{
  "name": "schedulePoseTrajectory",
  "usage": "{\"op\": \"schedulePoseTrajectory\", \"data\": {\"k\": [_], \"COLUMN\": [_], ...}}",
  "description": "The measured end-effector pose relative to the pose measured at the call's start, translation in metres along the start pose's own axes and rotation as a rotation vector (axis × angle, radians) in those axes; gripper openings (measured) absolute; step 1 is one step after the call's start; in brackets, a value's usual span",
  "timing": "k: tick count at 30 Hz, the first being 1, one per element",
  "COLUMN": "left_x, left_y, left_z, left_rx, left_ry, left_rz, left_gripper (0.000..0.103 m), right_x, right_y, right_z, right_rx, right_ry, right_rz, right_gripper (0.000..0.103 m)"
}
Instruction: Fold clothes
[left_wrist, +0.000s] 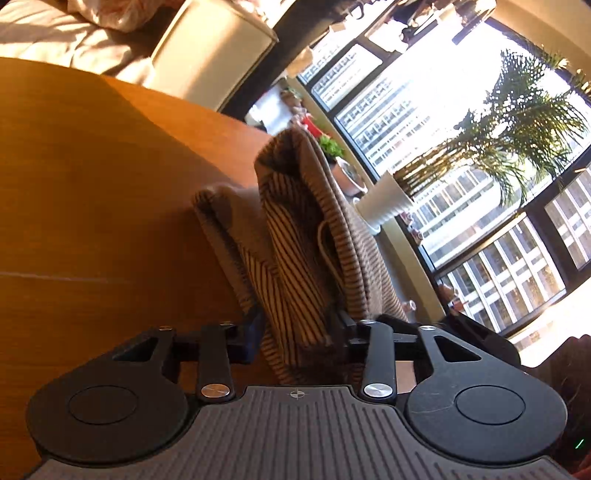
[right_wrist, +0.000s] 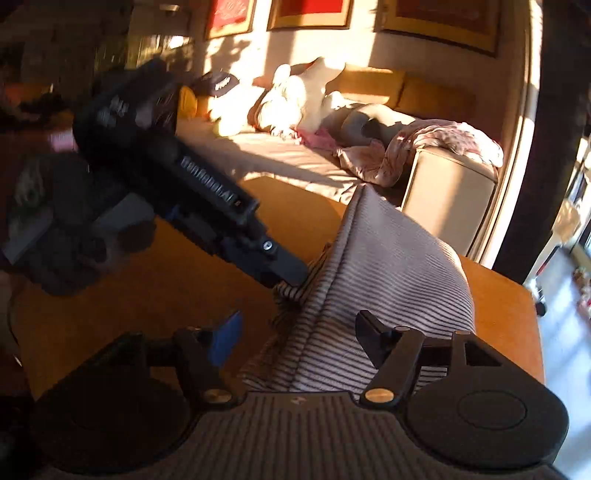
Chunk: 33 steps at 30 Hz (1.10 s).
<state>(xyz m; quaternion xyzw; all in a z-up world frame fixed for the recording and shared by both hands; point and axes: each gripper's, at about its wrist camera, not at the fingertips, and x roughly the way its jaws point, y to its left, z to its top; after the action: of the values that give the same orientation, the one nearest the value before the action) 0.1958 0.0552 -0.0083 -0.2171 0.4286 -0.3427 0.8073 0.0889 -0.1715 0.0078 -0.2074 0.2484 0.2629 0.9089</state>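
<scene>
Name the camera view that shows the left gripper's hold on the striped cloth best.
Left wrist view: the brown-striped knitted cloth sits bunched between the left gripper fingers, close up. The right wrist view shows that gripper from outside, blurred, its tip meeting the cloth's edge.

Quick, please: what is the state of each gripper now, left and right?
Left gripper: shut on the striped garment.
Right gripper: open, the striped garment lies between its jaws, not pinched.
</scene>
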Motion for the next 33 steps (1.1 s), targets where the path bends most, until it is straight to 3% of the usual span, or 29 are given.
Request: {"op": "schedulePoseTrajectory", "data": {"k": [1,3,6,10,13,16,17,19,20,22,25,26,27,28,29,33], "left_x": [0.002,0.004,0.008,0.016,0.020,0.022,0.023,0.026,0.026,0.025,0.020,0.021,0.022,0.023,0.025,0.023], "left_y": [0.001,0.001,0.004,0.007,0.004,0.003,0.003,0.004,0.004,0.005,0.007,0.007,0.007,0.007,0.007,0.005], "left_z": [0.000,0.000,0.001,-0.002,-0.003,-0.004,-0.005,-0.003,-0.004,-0.006,-0.007,-0.007,-0.007,-0.008,-0.008,-0.008], "left_rx": [0.004,0.010,0.009,0.004,0.022,0.028,0.026,0.018,0.022,0.021,0.021,0.025,0.021,0.017,0.017,0.031], "left_ry": [0.007,0.010,0.016,0.028,0.034,0.043,0.047,0.054,0.054,0.050,0.044,0.046,0.047,0.048,0.047,0.042], "left_rz": [-0.006,-0.014,-0.023,-0.041,-0.053,-0.061,-0.064,-0.083,-0.080,-0.075,-0.051,-0.044,-0.041,-0.040,-0.036,-0.015], "left_gripper": [0.032,0.028,0.026,0.026,0.025,0.025,0.025,0.019,0.022,0.023,0.032,0.034,0.035,0.036,0.037,0.042], "right_x": [0.005,0.004,-0.007,-0.020,-0.024,-0.022,-0.018,-0.008,-0.003,0.001,-0.003,-0.007,-0.009,-0.011,-0.010,0.000], "right_y": [0.006,0.008,-0.006,-0.032,-0.067,-0.087,-0.088,-0.087,-0.083,-0.079,-0.081,-0.074,-0.062,-0.053,-0.048,-0.033], "right_z": [-0.003,-0.005,0.000,0.004,0.006,0.006,0.009,0.016,0.020,0.030,0.041,0.044,0.046,0.044,0.042,0.032], "right_rx": [-0.055,-0.115,-0.116,-0.058,0.251,0.575,0.631,0.728,0.734,0.673,0.532,0.410,0.272,0.184,0.155,0.103], "right_ry": [0.018,0.029,0.043,0.038,0.006,-0.074,-0.090,-0.116,-0.114,-0.117,-0.147,-0.144,-0.135,-0.124,-0.113,-0.050], "right_rz": [-0.030,-0.066,-0.079,-0.150,0.012,0.322,0.409,0.564,0.591,0.544,0.322,0.175,0.029,-0.049,-0.056,-0.078], "right_gripper": [0.062,0.040,0.018,0.018,0.016,0.015,0.001,0.000,0.000,0.000,0.006,0.022,0.048,0.057,0.061,0.061]}}
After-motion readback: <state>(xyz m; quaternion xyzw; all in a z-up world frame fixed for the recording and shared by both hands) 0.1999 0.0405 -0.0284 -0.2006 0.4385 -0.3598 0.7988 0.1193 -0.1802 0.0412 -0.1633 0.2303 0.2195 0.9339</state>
